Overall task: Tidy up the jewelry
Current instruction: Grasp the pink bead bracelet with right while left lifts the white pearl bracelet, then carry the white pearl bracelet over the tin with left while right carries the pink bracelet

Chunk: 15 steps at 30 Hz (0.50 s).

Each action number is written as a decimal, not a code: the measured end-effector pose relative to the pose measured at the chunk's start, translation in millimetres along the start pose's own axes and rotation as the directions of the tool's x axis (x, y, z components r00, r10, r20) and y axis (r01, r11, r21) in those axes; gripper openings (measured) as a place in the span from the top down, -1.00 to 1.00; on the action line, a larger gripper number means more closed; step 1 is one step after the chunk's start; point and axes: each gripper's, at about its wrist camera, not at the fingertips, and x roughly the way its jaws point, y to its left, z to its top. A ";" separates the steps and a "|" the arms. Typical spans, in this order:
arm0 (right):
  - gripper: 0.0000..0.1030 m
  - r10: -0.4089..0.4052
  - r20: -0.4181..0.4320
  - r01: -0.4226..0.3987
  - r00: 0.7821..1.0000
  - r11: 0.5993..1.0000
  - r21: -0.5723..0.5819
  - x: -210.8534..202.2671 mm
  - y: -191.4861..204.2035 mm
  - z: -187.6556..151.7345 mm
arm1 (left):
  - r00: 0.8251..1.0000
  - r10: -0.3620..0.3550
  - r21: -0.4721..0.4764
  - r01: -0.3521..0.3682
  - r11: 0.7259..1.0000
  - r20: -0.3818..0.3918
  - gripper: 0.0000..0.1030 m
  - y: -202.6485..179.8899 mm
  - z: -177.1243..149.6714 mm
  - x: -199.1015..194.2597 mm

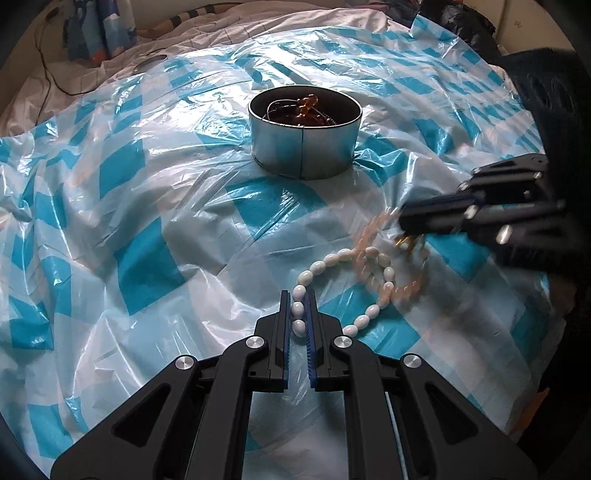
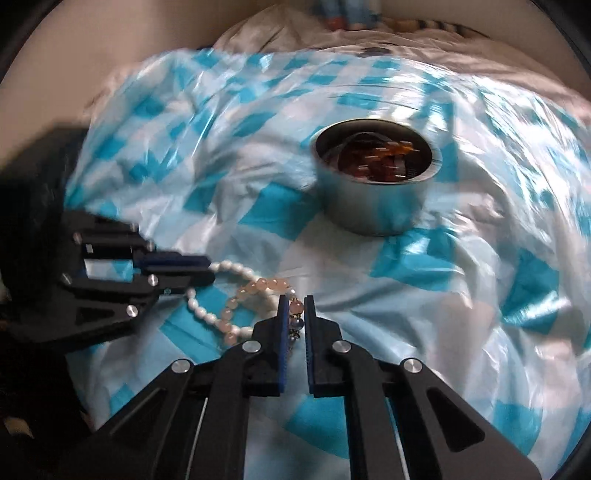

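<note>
A white bead bracelet (image 1: 351, 273) lies on the blue-and-white plastic sheet (image 1: 147, 221). My left gripper (image 1: 298, 295) is shut on its near beads; it also shows in the right wrist view (image 2: 210, 271), where the white bracelet (image 2: 236, 271) trails from it. A pink bead bracelet (image 1: 373, 236) overlaps the white one. My right gripper (image 2: 294, 301) is shut on the pink bracelet (image 2: 258, 286) at its charm end, and shows blurred in the left wrist view (image 1: 404, 225). A round metal tin (image 1: 303, 134) holds amber beads and chains; it stands beyond both bracelets (image 2: 375, 181).
The plastic sheet is crumpled over a bed with white bedding (image 1: 110, 66). A black cable (image 1: 48, 74) and a round disc (image 1: 151, 61) lie at the far left. A dark object (image 1: 461, 22) sits at the far right corner.
</note>
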 end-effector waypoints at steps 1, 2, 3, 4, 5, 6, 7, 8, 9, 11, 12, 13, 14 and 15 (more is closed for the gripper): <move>0.83 0.016 0.012 -0.016 1.000 1.000 0.022 -3.8 -4.1 -0.2 | 1.000 0.000 0.000 0.000 1.000 -0.001 0.87 0.4 -0.1 0.5; 0.83 0.033 0.023 -0.034 0.999 0.999 0.041 -7.1 -6.7 0.2 | 1.000 0.002 0.000 -0.002 1.000 -0.001 0.87 0.2 0.0 0.9; 0.83 0.048 0.032 -0.050 0.998 0.997 0.058 -10.5 -9.3 0.6 | 1.000 0.003 0.001 -0.003 1.000 0.000 0.87 0.5 0.0 0.9; 0.83 0.066 0.046 -0.070 0.997 0.995 0.077 -14.1 -11.5 1.8 | 1.000 0.004 0.001 -0.004 1.000 0.001 0.87 0.3 0.4 0.8; 0.83 0.080 0.061 -0.085 0.995 0.992 0.094 -17.3 -13.5 3.0 | 1.000 0.003 0.000 -0.003 1.000 0.005 0.87 0.2 0.6 0.1; 0.83 0.105 0.079 -0.114 0.991 0.986 0.119 -21.6 -16.6 4.8 | 1.000 0.002 -0.001 -0.002 1.000 0.009 0.87 0.5 1.0 -0.6; 0.83 0.122 0.087 -0.133 0.989 0.982 0.132 -24.5 -19.0 5.7 | 1.000 -0.001 -0.004 0.001 1.000 0.017 0.87 1.0 1.6 -2.7; 0.83 0.137 0.098 -0.151 0.986 0.978 0.147 -27.2 -21.1 6.9 | 1.000 -0.007 -0.009 0.008 1.000 0.028 0.87 1.9 2.4 -5.4; 0.83 0.165 0.116 -0.184 0.979 0.967 0.174 -30.5 -24.9 7.5 | 0.999 -0.015 -0.016 0.016 1.000 0.038 0.87 2.8 3.3 -8.1; 0.83 0.208 0.139 -0.234 0.968 0.949 0.210 -36.5 -32.7 7.8 | 0.997 -0.039 -0.032 0.042 0.999 0.069 0.87 4.8 6.9 -16.6; 0.83 0.223 0.152 -0.253 0.963 0.941 0.225 -38.9 -35.5 7.9 | 0.995 -0.050 -0.036 0.053 0.998 0.085 0.87 4.9 9.0 -21.1; 0.83 0.246 0.169 -0.283 0.954 0.927 0.246 -42.0 -39.4 8.0 | 0.993 -0.064 -0.038 0.068 0.997 0.102 0.87 4.7 11.6 -26.3; 0.83 0.261 0.181 -0.302 0.948 0.917 0.260 -43.6 -42.1 8.6 | 0.991 -0.075 -0.040 0.080 0.996 0.115 0.88 4.2 13.8 -30.1; 0.83 0.273 0.194 -0.319 0.942 0.908 0.271 -45.3 -44.3 9.0 | 0.988 -0.088 -0.042 0.094 0.995 0.128 0.88 4.0 16.2 -33.6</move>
